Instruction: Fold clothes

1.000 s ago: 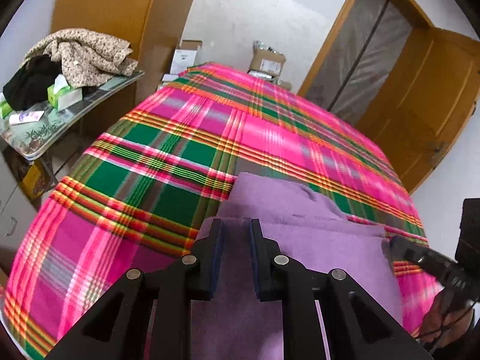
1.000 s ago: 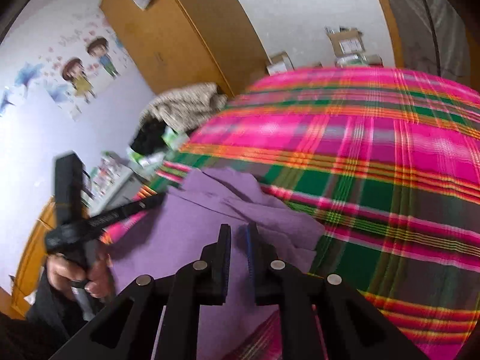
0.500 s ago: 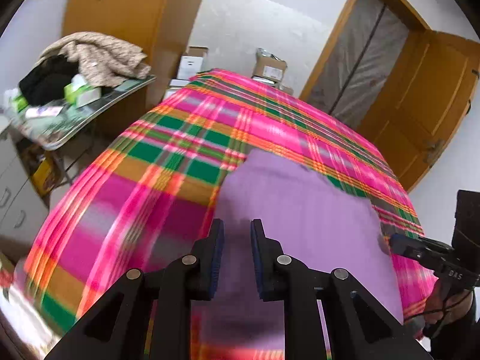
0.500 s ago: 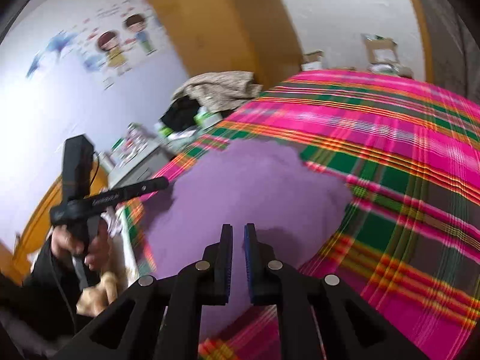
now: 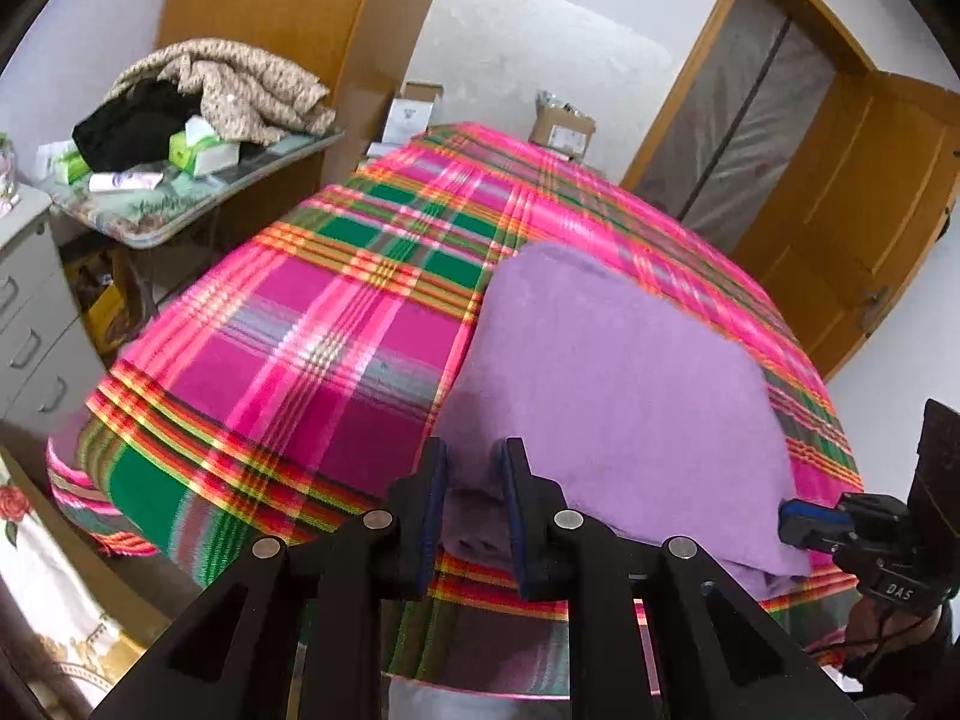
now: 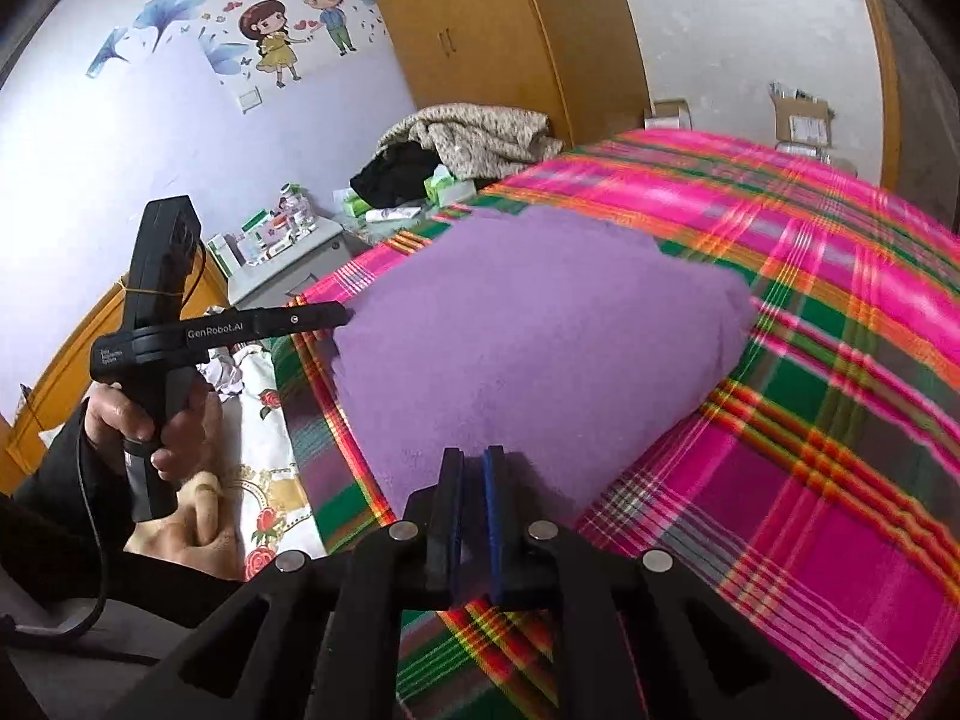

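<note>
A purple fleece garment (image 5: 612, 372) lies folded flat near the near edge of a bed covered with a pink, green and orange plaid blanket (image 5: 336, 324), its near hem bunched at the blanket's edge. The left tongs (image 5: 474, 480) stand at a narrow gap with a thick fold of the garment's near left corner caught between the pads. The right tongs (image 6: 473, 480) are nearly together and closing, with the garment's near right edge running in between the pads; whether they press on it cannot be told. In the right wrist view a hand (image 6: 150, 426) in a dark sleeve holds the other tool at the garment's left side. Far left, a side worktop (image 5: 180, 204) carries a beige patterned blanket (image 5: 234, 84), dark clothing and tissue boxes.
</note>
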The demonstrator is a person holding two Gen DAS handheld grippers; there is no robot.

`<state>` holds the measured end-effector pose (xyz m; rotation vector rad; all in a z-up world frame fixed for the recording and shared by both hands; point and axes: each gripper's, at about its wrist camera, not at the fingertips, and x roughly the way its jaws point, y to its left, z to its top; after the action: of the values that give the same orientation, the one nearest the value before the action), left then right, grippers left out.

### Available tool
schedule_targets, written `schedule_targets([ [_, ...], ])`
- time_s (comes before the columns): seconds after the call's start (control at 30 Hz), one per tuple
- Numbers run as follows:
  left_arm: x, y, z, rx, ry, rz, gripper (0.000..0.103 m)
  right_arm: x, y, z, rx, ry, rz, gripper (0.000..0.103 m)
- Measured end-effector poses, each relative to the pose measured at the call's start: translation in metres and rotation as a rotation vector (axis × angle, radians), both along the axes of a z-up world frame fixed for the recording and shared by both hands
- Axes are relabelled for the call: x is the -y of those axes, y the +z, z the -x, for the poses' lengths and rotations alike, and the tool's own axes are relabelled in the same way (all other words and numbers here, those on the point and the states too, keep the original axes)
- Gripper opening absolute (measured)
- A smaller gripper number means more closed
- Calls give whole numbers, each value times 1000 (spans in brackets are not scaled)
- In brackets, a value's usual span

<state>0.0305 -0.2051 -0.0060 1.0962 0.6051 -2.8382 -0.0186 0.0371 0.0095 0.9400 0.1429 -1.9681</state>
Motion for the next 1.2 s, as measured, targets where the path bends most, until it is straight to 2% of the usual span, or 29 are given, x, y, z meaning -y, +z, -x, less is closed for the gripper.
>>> schedule_targets([
  [0.13,-9,10,-3,-37,-43,4,19,3,-10,1,14,15,-15,7],
  [0.27,-27,-4,4,14,-102,17,19,2,-10,1,1,9,-16,7],
  [0.43,-34,2,4,-9,-120,19,19,-2,1,4,-34,-27,6,7],
  [0.6,-41,-6,9,16,-145,32,19,-5,-9,18,45,-64,9,7],
  [0.8,-48,7,14,-16,-154,34,19,-15,-3,28,21,-141,31,8],
  [0.87,-54,10,20,-24,-170,38,22,-17,-7,34,43,-161,27,13],
  [0.97,-60,2,29,14,-185,42,24,-20,-14,42,86,-174,24,14],
  [1.2,-63,16,38,-26,-201,46,24,-21,2,59,41,-226,63,14],
])
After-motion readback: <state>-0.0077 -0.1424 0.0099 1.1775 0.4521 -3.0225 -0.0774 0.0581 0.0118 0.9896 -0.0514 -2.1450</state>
